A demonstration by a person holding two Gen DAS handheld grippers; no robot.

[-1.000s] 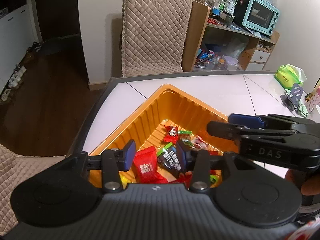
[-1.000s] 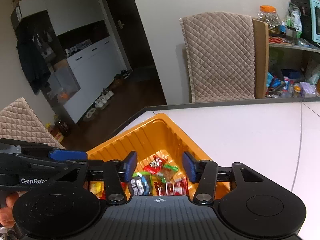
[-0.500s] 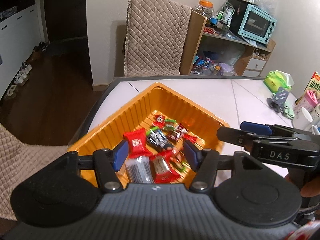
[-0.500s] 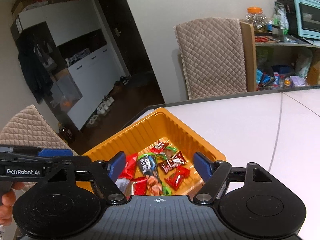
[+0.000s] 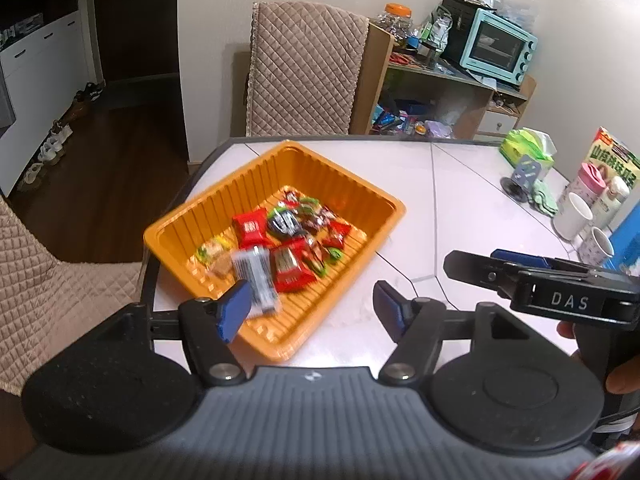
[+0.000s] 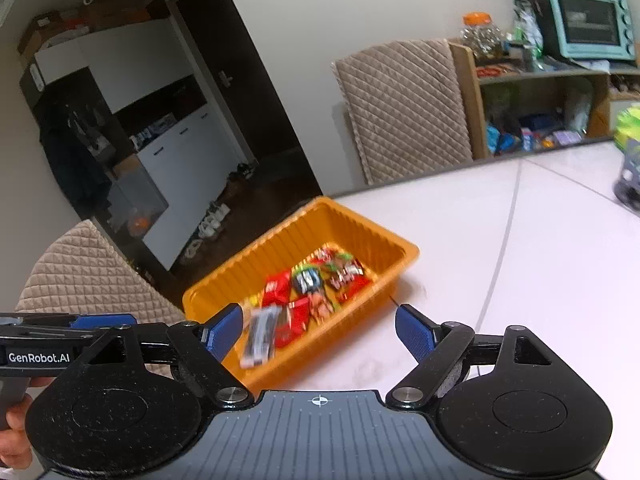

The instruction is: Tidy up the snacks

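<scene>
An orange ribbed tray (image 5: 320, 176) sits at the table's near-left corner and holds several wrapped snacks. Among them are a red packet (image 5: 250, 227) and a silver-and-black packet (image 5: 256, 276). My left gripper (image 5: 311, 312) hovers above the tray's near corner, its jaws opening, nothing between them. My right gripper (image 6: 320, 334) hangs just to the right, its jaws also opening and empty. In its view the tray (image 6: 320, 232) and the silver packet (image 6: 260, 334) lie below. Each gripper shows in the other's view: the right gripper (image 5: 480, 266) and the left gripper (image 6: 100, 326).
The white table (image 5: 440, 184) carries cups (image 5: 572, 216), a green tissue pack (image 5: 528, 146) and a carton at the far right. A quilted chair (image 5: 308, 68) stands behind the table, another (image 5: 60, 280) at its left. A shelf bears a teal oven (image 5: 498, 46).
Both grippers have drawn back and up from inside the tray, and their jaws have spread wider. The whole tray and its snacks now show ahead of the fingers.
</scene>
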